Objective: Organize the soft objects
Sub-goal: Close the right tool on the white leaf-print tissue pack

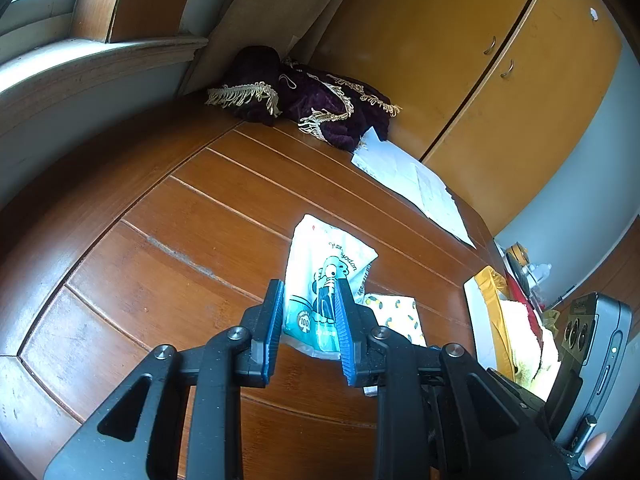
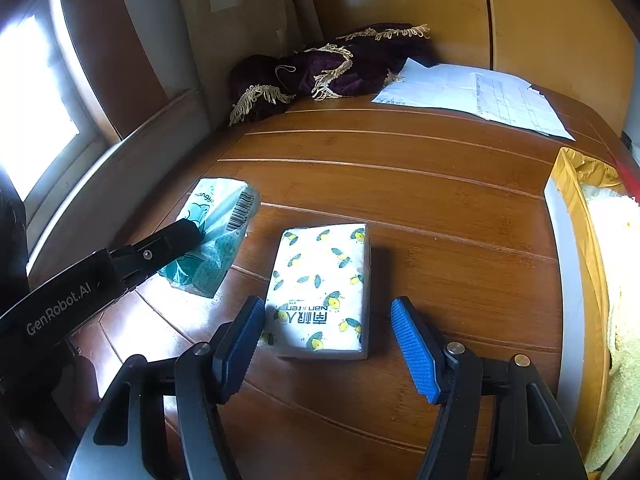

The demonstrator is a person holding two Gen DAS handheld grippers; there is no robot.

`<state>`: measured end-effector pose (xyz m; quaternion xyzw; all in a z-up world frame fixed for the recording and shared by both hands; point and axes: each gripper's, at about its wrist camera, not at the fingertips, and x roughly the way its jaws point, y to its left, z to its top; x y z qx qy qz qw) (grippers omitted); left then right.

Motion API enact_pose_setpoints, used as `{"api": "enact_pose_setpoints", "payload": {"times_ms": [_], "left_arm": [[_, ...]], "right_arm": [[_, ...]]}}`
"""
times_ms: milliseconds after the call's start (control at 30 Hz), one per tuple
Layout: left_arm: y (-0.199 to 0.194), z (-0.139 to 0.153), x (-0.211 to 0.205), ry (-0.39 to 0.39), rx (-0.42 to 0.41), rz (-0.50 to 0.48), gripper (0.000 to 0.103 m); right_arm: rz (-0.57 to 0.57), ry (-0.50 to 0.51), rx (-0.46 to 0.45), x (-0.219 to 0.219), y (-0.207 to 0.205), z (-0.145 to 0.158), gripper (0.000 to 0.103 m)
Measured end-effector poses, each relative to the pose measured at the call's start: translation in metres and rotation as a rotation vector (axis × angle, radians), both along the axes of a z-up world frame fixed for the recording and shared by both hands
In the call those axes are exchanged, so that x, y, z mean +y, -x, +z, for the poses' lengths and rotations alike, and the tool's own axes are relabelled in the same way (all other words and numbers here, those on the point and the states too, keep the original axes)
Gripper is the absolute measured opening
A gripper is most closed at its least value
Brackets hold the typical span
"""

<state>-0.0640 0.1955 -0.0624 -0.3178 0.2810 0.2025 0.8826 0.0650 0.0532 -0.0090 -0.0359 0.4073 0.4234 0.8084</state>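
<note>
Wooden bench [image 2: 400,208], plank top, set against a wall under a window. Left gripper [image 1: 310,312] clamped on a teal-and-white tissue pack [image 1: 324,276]; in the right wrist view that pack [image 2: 216,236] sits tilted near the bench's left edge, one end raised off the wood. Right gripper [image 2: 328,344] spread wide, nothing between the blue pads [image 2: 414,344]; its jaws flank the near end of a lemon-print tissue pack [image 2: 322,292] without touching it. That pack lies flat mid-bench, just beside the teal one. Far corner: purple fringed cloth [image 2: 320,68], heaped. White papers [image 2: 472,92] along the far edge. At the right edge, a yellow box [image 2: 576,216] with a pale towel [image 2: 624,280] inside.
</note>
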Motion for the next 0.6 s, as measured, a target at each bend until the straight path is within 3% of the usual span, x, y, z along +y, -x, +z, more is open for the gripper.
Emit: {"api": "enact_pose_setpoints", "payload": {"times_ms": [100, 267, 433, 600], "left_arm": [[0.001, 0.0, 0.0, -0.002, -0.001, 0.0, 0.022], [0.0, -0.001, 0.0, -0.001, 0.002, 0.002, 0.022], [-0.002, 0.0, 0.0, -0.001, 0.003, 0.003, 0.022], [-0.002, -0.001, 0.0, 0.003, 0.003, 0.005, 0.023]], "right_arm": [[0.011, 0.0, -0.008, 0.002, 0.003, 0.001, 0.058], [0.015, 0.017, -0.04, 0.005, 0.007, 0.002, 0.058], [0.027, 0.011, 0.011, 0.005, 0.004, -0.003, 0.059], [0.031, 0.054, -0.04, 0.01, 0.013, -0.002, 0.06]]}}
